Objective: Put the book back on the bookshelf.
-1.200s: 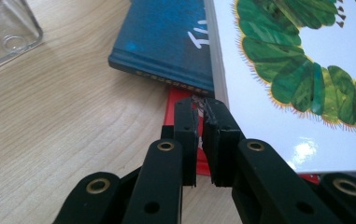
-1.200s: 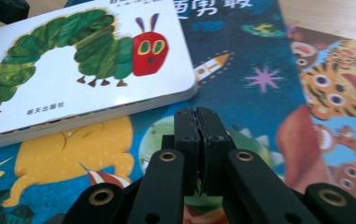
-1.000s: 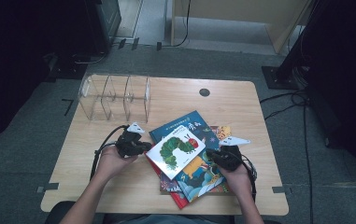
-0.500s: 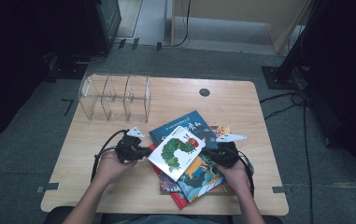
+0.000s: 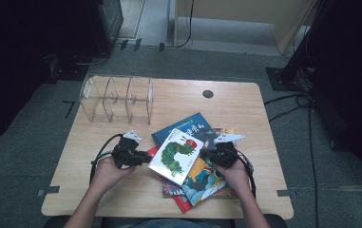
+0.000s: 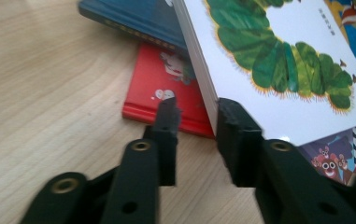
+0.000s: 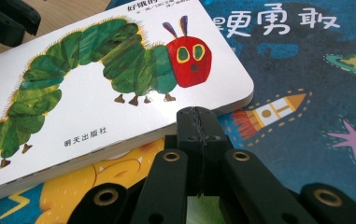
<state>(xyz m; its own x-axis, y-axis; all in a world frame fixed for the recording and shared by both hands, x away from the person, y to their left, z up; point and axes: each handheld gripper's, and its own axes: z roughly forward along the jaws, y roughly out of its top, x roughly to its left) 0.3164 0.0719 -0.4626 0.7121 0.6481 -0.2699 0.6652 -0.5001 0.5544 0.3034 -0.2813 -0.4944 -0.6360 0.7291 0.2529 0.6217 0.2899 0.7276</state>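
Four books can be counted in the pile on the wooden table [image 5: 121, 190], all placed here relative to the white caterpillar book [image 5: 177, 155] lying on top: a dark blue book [image 5: 188, 128] is seen beyond it, a red book [image 5: 175, 195] beneath it on the person's side, and a colourful book [image 5: 204, 180] under its right edge. One clear acrylic organiser [image 5: 117, 99] with three compartments stands well beyond the caterpillar book, to its left. Two grippers are held, one at each side of that book.

The left gripper [image 6: 195, 109] is seen with its jaws parted, having just been opening; the left edge of the caterpillar book sits between them, and no squeeze by the pads is apparent. The right gripper [image 7: 195, 120] is seen with its jaws pressed fully together, nothing between them, its tip just beside the book's right edge.

In the left gripper view the thick page block of the caterpillar book and the spine of the red book are shown; in the right gripper view the printed characters, the red caterpillar head and a rocket on the blue cover are legible, which are not made out from above
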